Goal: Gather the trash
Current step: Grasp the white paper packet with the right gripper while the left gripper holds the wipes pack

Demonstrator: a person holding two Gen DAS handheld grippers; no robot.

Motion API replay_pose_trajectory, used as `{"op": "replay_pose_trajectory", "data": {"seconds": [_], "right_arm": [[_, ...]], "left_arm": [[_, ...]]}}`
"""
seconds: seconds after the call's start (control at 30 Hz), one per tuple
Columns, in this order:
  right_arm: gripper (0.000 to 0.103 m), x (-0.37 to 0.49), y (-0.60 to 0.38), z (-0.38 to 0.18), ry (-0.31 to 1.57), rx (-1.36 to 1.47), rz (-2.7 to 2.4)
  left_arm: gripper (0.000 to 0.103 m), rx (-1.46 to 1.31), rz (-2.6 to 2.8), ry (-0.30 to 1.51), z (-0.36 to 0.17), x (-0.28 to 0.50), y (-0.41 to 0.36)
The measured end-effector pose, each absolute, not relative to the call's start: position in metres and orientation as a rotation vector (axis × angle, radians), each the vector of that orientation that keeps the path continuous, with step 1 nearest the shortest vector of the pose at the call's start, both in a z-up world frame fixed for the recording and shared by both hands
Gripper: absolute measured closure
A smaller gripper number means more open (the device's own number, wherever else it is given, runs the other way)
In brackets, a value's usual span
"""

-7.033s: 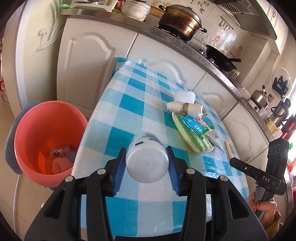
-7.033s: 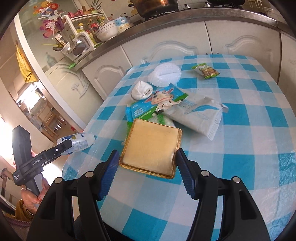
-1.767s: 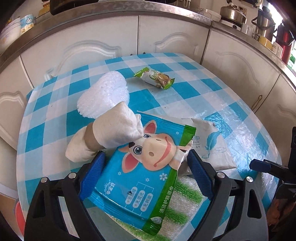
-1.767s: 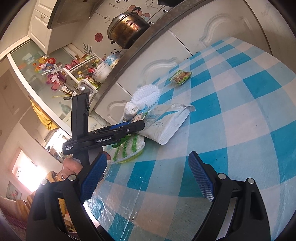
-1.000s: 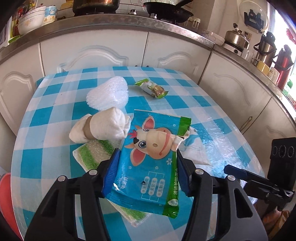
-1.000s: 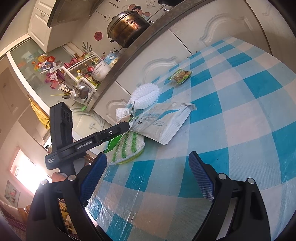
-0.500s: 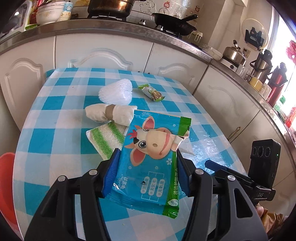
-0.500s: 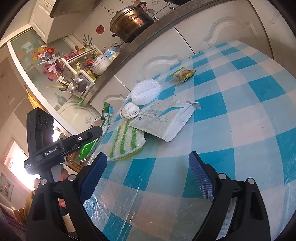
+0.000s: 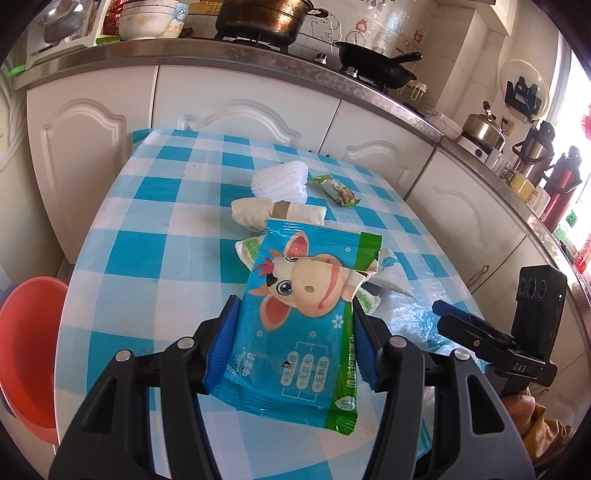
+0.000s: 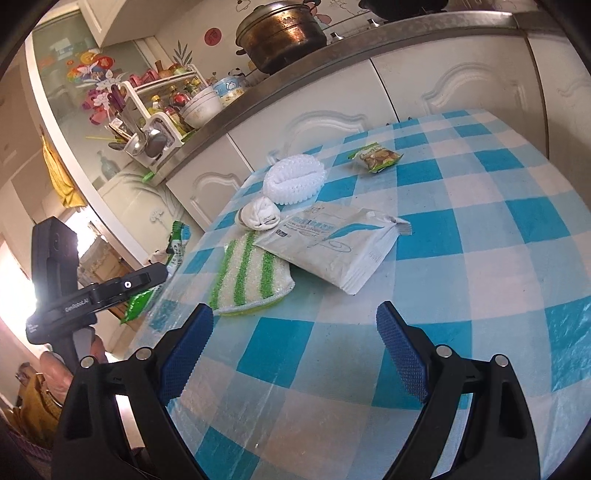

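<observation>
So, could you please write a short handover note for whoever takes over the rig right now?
Left gripper: shut on the blue cow packet, lifted off the table.
Right gripper: open, holding nothing, low over the near edge.
Orange bin: beside the table on the left gripper's side.
Done: packet picked up, not yet binned.
Left on the table: white packet, striped cloth, paper roll, white foam net, snack wrapper.

A blue-checked tabletop [image 9: 166, 229] stands before white cabinets [image 9: 92, 122]. On the counter sit a brown pot [image 9: 262, 16], a black wok [image 9: 373, 64] and a kettle [image 9: 484, 127].
</observation>
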State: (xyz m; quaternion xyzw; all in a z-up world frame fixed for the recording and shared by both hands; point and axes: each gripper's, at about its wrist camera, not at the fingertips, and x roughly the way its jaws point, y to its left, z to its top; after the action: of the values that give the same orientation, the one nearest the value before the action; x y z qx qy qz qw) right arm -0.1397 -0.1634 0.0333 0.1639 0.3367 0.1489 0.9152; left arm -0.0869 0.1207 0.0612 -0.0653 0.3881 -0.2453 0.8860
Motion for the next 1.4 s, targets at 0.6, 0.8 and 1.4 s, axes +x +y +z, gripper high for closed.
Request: {"op": "replay_pose_trajectory", "data": {"seconds": [0.6, 0.8, 1.4], "right_arm": [[0.022, -0.085, -0.100, 0.014, 0.760, -0.460, 0.088], [0.043, -0.069, -0.086, 0.009, 0.747, -0.580, 0.099], [0.094, -0.080, -0.077, 0.023, 0.654, -0.670, 0.044]], "left_arm": [[0.046, -0.196, -0.487, 0.820, 0.049, -0.086, 0.146], [0.045, -0.213, -0.485, 0.828, 0.044, -0.085, 0.151], [0.045, -0.241, -0.477, 0.850, 0.035, -0.080, 0.158]]}}
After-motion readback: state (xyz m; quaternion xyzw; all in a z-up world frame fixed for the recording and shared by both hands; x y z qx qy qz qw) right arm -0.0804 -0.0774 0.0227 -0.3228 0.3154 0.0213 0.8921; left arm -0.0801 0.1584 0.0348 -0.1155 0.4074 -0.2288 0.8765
